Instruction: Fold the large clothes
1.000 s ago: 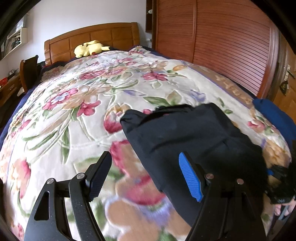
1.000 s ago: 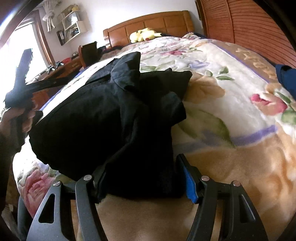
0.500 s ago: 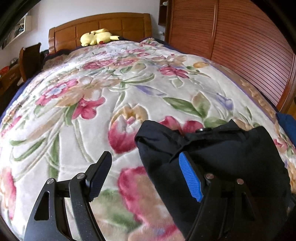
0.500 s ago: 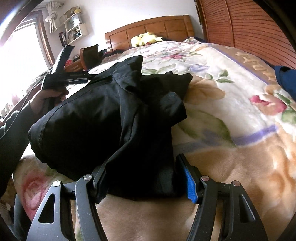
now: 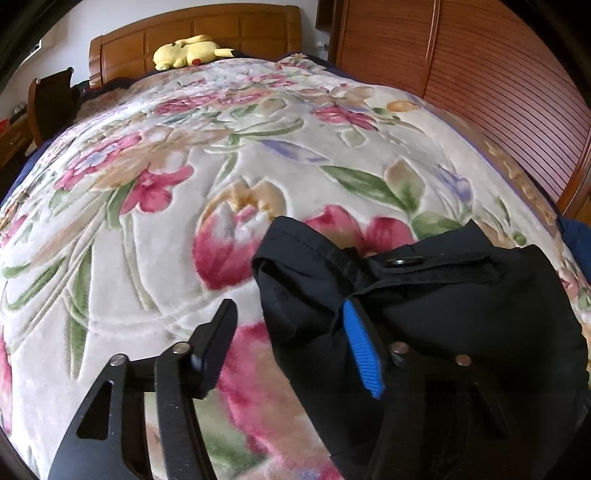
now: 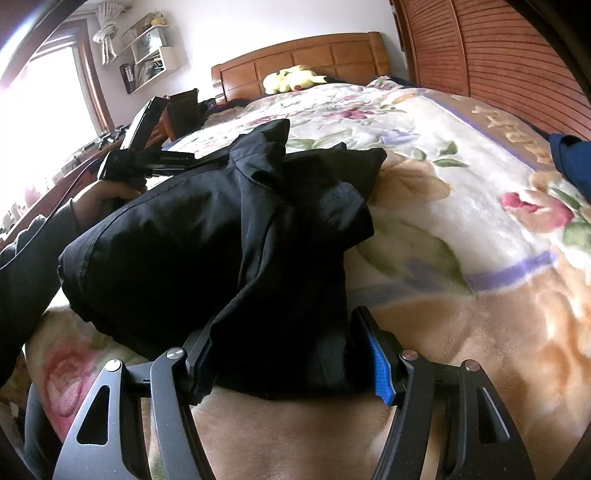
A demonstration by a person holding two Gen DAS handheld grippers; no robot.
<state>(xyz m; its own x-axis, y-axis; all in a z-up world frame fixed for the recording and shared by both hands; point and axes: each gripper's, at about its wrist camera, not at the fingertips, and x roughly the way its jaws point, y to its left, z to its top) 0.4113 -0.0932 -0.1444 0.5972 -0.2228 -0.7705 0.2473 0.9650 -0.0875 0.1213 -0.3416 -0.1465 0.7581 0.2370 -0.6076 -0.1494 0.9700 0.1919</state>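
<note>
A black garment [image 5: 443, 314] lies bunched in a rough fold on the floral blanket [image 5: 184, 184]. My left gripper [image 5: 288, 317] hovers over its near corner, jaws closing. The blue pad rests on the cloth; the black finger [image 5: 218, 332] stands over bare blanket, clear of it. In the right wrist view the black garment [image 6: 221, 229] runs away from me, and my right gripper [image 6: 284, 332] is shut on its thick near end. A person's hand [image 6: 107, 192] holds the left tool at the garment's far left edge.
A yellow plush toy [image 5: 188, 51] lies by the wooden headboard [image 5: 221, 29]. Louvred wooden doors [image 5: 480, 74] run along the bed's right side. A blue cloth [image 6: 569, 158] sits at the right edge. A chair [image 5: 51, 99], wall shelves [image 6: 155, 62] and a bright window stand left.
My left gripper has dropped from a raised pose toward the garment's corner, and its jaws have narrowed. The right gripper and its hold on the cloth are unchanged.
</note>
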